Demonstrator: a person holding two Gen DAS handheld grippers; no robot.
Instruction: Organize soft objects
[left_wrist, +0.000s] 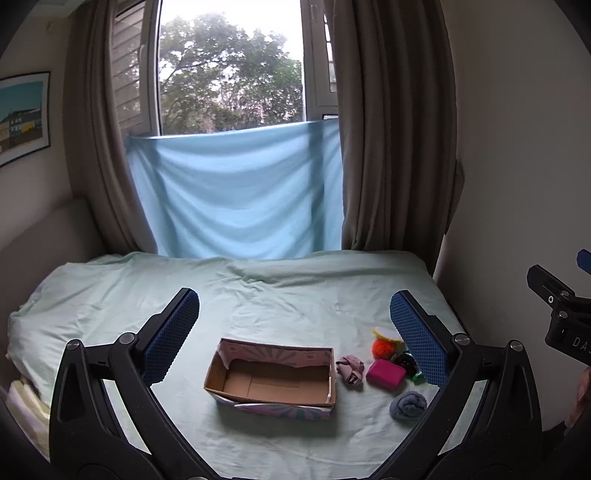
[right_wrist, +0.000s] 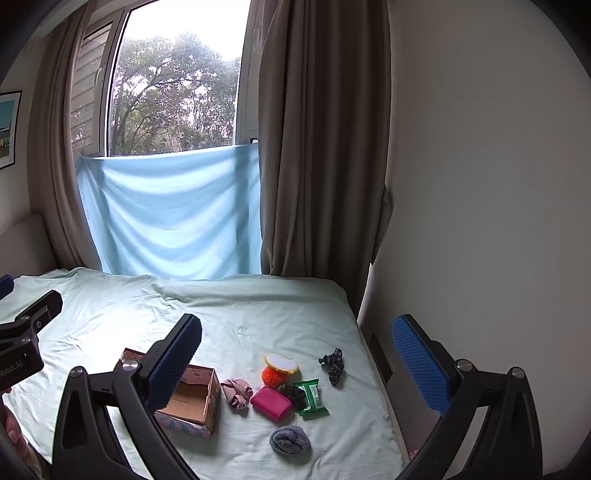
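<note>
An open cardboard box (left_wrist: 271, 380) (right_wrist: 192, 400) sits empty on the bed. To its right lie a pink scrunchie (left_wrist: 350, 368) (right_wrist: 236, 393), a magenta pouch (left_wrist: 385, 374) (right_wrist: 270, 403), an orange pompom (left_wrist: 382, 347) (right_wrist: 271, 376), a yellow-rimmed white pad (right_wrist: 281, 363), a green packet (right_wrist: 313, 398), a dark scrunchie (right_wrist: 333, 363) and a rolled blue-grey cloth (left_wrist: 407, 404) (right_wrist: 290, 439). My left gripper (left_wrist: 295, 332) is open and empty, held above the box. My right gripper (right_wrist: 297, 354) is open and empty, held above the pile.
The bed (left_wrist: 258, 295) has a pale green sheet and meets the wall (right_wrist: 480, 221) on the right. A light blue cloth (left_wrist: 236, 195) hangs below the window between brown curtains (left_wrist: 391, 147). Folded linen (left_wrist: 22, 402) lies at the bed's left edge.
</note>
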